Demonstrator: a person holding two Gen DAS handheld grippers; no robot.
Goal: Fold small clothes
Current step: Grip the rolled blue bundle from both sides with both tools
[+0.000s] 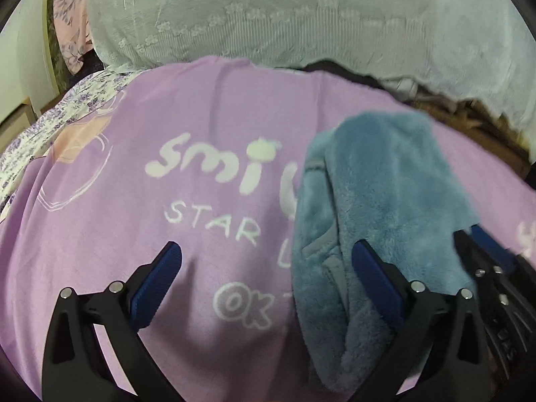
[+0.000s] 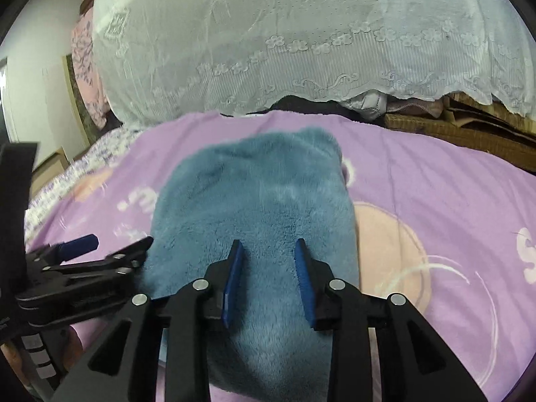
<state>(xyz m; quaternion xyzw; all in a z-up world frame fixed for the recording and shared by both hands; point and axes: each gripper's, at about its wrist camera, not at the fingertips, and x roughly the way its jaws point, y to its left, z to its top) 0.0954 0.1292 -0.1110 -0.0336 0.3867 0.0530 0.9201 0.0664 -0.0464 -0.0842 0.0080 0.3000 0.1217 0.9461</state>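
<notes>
Blue fleece garment on lilac printed blanket, long axis running away from both cameras toward the lace-draped heap.

Folded lengthwise, far end rounded, near end under the tools. Left gripper: jaws spread wide, right pad against the fleece edge, nothing clamped. Right gripper: jaws parted partway, poised over the fleece, nothing pinched.

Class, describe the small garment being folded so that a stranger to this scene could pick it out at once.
Start at the big purple blanket printed with white lettering, spread below the white lace cover. On it lies one fluffy blue garment, with the right gripper over it. It is the only plain, furry blue thing there; everything around it is purple, floral or lace.
</notes>
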